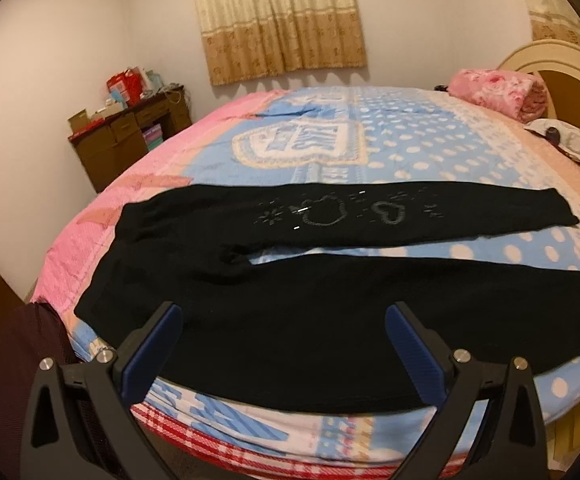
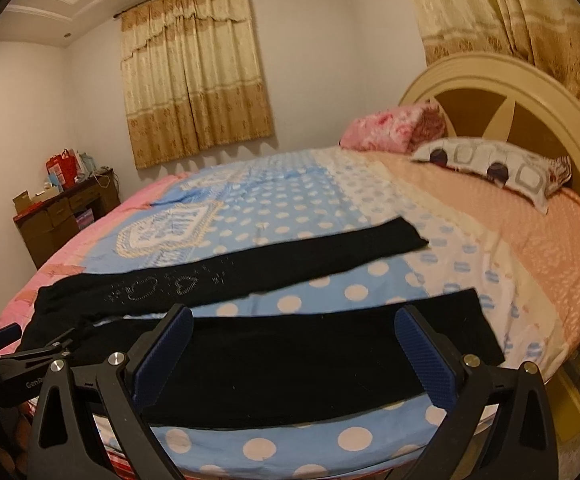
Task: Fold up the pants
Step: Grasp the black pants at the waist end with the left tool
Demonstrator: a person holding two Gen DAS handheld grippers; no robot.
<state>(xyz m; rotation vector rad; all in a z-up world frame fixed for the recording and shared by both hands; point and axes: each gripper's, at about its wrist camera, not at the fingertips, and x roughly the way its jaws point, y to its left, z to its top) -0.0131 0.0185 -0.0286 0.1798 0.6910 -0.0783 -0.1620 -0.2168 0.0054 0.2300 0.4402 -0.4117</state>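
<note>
The pants (image 1: 290, 300) lie flat and unfolded across the bed (image 1: 390, 140), both legs stretched out toward the headboard (image 2: 490, 92) and split apart, with a strip of dotted blue bedspread showing between them. The waist sits at the end away from the headboard, near the pink border of the spread. The far leg carries a faint stitched pattern of a heart and little sparks. My left gripper (image 1: 284, 320) hangs spread wide over the waist end, blue pads apart, gripping nothing. My right gripper (image 2: 294, 324) hangs equally wide over the near leg, closer to the headboard, also empty. I cannot tell whether either one touches the cloth. Against the headboard rest a rolled pink blanket (image 2: 390, 126) and a patterned pillow (image 2: 490, 164). A brown cabinet (image 1: 130, 140) stands in the corner farthest from the headboard.
</note>
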